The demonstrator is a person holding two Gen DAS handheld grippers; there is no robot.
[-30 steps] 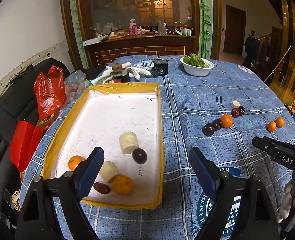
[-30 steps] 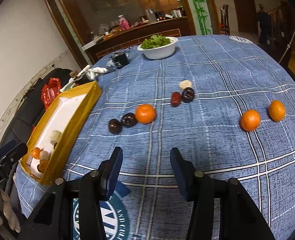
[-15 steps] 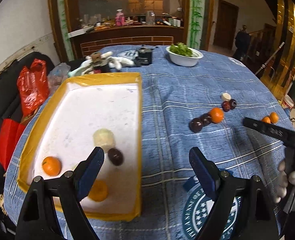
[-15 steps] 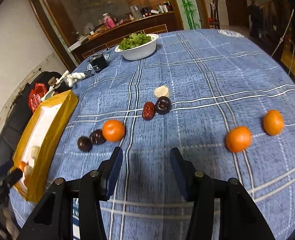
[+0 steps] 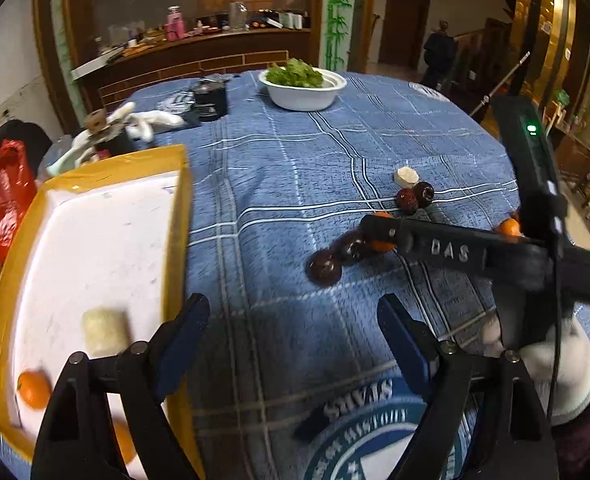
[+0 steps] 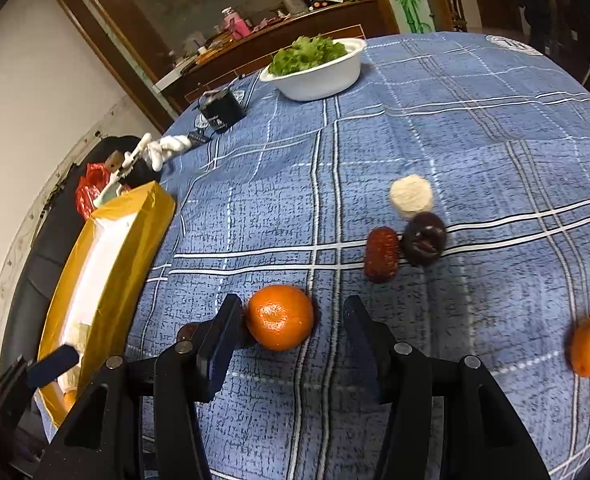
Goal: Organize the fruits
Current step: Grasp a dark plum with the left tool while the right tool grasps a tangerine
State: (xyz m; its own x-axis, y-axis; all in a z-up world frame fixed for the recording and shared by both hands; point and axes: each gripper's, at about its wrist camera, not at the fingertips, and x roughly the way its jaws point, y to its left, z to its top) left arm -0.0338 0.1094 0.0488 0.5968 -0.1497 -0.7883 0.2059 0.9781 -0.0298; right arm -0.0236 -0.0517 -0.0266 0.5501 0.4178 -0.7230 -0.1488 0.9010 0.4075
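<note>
Right gripper (image 6: 291,342) jaws just opening, part open around tangerine (image 6: 279,317) beside yellow tray (image 6: 107,264), not squeezing: ready to grab. Left gripper (image 5: 295,344) jaws wide, empty, just closing slightly, beside tray.

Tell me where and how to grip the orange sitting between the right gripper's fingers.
Grip the orange across its widest middle, coming down from above and the near side, as the right gripper already does. It is round and sits free on the tablecloth, with dark fruit close on its left, so keep the left finger snug.
</note>
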